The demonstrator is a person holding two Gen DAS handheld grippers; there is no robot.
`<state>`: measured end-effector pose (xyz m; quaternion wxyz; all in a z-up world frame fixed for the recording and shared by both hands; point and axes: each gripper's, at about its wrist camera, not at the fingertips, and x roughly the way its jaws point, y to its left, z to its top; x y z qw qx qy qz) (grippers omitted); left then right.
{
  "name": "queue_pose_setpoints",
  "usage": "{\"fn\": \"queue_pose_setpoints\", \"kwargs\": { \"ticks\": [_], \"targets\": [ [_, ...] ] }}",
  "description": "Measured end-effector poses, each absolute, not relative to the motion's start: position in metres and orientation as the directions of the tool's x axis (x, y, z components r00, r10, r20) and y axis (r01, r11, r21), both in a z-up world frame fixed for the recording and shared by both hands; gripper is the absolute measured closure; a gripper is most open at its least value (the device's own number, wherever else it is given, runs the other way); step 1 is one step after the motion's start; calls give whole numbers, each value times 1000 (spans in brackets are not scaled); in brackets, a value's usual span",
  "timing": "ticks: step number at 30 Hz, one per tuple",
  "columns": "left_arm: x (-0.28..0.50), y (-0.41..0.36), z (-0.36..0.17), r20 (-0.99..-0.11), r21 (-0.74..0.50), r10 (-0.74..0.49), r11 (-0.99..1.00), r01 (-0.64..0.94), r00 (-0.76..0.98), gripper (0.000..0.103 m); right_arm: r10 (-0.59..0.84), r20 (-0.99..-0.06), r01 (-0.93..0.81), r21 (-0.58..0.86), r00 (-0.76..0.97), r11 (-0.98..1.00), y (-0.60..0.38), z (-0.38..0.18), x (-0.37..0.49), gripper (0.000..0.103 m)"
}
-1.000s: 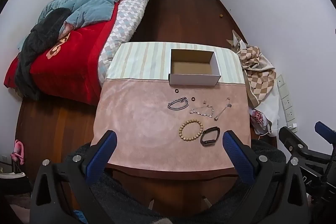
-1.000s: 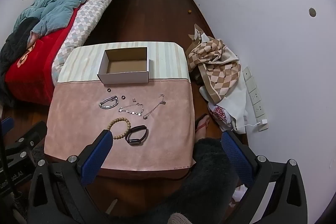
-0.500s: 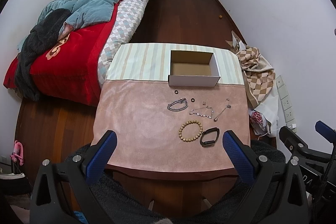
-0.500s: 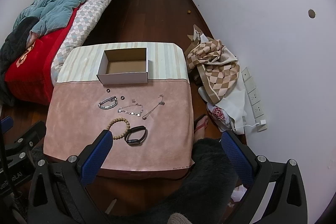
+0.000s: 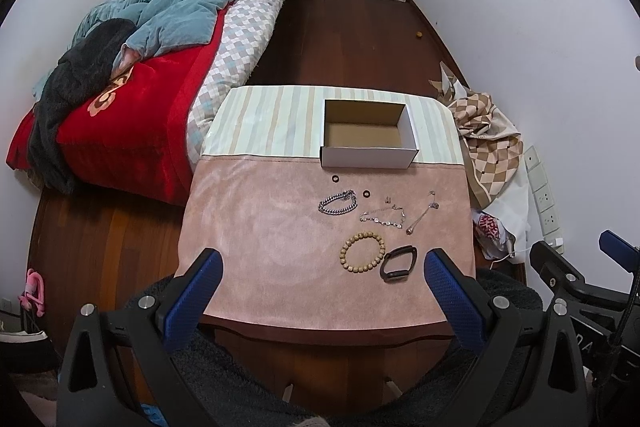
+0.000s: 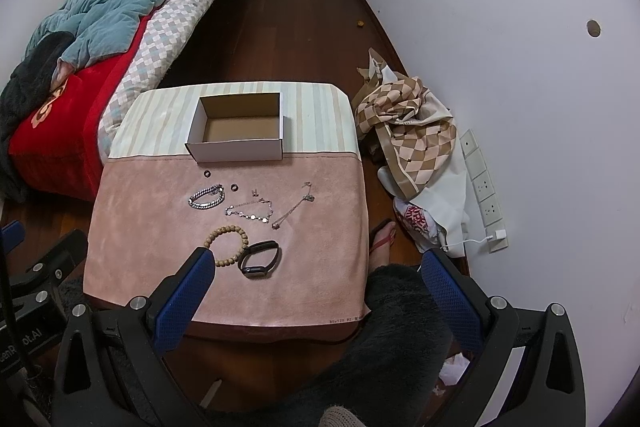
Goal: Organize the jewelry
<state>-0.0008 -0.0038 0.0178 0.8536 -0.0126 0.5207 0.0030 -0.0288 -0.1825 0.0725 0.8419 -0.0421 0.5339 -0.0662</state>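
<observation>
Through the left wrist camera, I am holding the left gripper (image 5: 320, 279) above the near edge of the table (image 5: 256, 227), its jaws spread wide and gripping nothing. The open cardboard box (image 5: 370, 151) is sitting at the far side, empty. Just in front of the box, two small black rings (image 5: 335, 179) are lying on the pink cloth. Nearer me than the box, a silver chain bracelet (image 5: 338, 203), a thin charm bracelet (image 5: 383, 217) and a slim chain (image 5: 422, 213) are lying in a row, with a wooden bead bracelet (image 5: 363, 251) and a black fitness band (image 5: 398, 263) closest to me, touching each other.

Through the right wrist camera, I am keeping the right gripper (image 6: 316, 281) above the table's near right corner, jaws spread wide, nothing between them. The box (image 6: 240, 151) is sitting beyond the jewelry; the bead bracelet (image 6: 228, 243) and black band (image 6: 260, 259) are lying nearest, partly behind the left fingertip (image 6: 192, 283). A foot in a red sandal (image 6: 382, 239) is resting on the floor to the right of the box's table.
</observation>
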Motion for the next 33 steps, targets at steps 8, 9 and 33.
{"fn": "queue_pose_setpoints", "kwargs": {
  "ticks": [8, 9, 33],
  "targets": [
    [-4, -1, 18, -885, -24, -15, 1000, -13, 466, 0, -157, -892, 67, -142, 424, 988, -184, 76, -29, 0],
    [-4, -2, 18, -884, -23, -14, 1000, -13, 467, 0, -158, -891, 67, -143, 425, 987, -183, 76, -29, 0],
    [-7, 0, 22, -876, -26, -16, 1000, -13, 482, 0, -163, -882, 68, -149, 442, 987, -180, 83, -31, 0]
  ]
}}
